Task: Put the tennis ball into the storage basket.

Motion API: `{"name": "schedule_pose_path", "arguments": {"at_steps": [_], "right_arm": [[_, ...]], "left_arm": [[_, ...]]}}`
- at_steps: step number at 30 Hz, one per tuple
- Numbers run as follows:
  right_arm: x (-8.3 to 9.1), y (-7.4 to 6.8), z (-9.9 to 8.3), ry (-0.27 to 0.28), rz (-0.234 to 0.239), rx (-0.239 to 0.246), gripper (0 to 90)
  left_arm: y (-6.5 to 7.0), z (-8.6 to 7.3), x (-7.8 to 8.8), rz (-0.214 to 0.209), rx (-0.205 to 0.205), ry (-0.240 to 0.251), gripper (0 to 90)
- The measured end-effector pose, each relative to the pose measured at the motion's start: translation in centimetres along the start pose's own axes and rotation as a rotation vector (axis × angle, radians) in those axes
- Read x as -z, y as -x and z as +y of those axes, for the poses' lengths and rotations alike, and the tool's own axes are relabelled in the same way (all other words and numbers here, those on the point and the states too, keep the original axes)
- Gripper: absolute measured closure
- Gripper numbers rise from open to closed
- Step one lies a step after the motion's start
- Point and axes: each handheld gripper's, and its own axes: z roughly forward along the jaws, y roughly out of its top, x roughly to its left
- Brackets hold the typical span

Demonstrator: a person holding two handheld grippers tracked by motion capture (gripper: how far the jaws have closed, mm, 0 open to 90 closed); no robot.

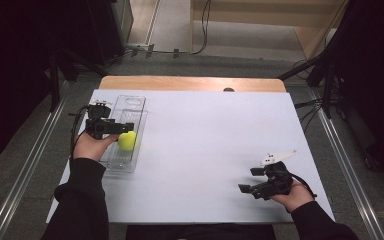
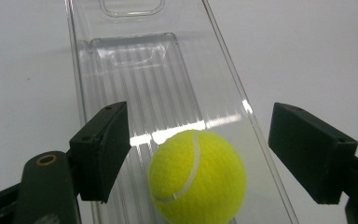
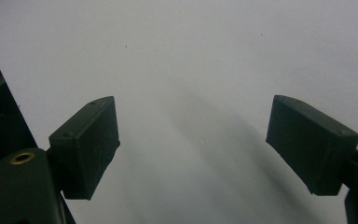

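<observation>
High view: the tennis ball (image 1: 127, 140) lies in the clear tray (image 1: 136, 102), at the left gripper (image 1: 121, 128).

Left gripper view: jaws wide, pads clear of the ball; release step appears complete; next, withdraw.

Right gripper view: right gripper (image 3: 193, 147) wide, empty, well apart from the tray.

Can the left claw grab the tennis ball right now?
Probably yes. The left claw is open with the tennis ball sitting right between its jaws, not touching either. The ball lies in the clear plastic tray, whose low walls don't seem to block the way.
</observation>
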Motion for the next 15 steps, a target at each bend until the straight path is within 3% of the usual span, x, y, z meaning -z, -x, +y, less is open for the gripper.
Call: {"name": "schedule_pose_path", "arguments": {"at_steps": [8,15], "right_arm": [[0.0,0.0,0.0,0.002,0.002,0.002,14.9],[0.0,0.0,0.0,0.003,0.001,0.0,14.9]], "left_arm": [[0.3,0.4,0.8,-0.015,-0.007,-0.002,21.3],[0.7,0.6,1.4,-0.057,-0.015,0.015,21.5]]}}
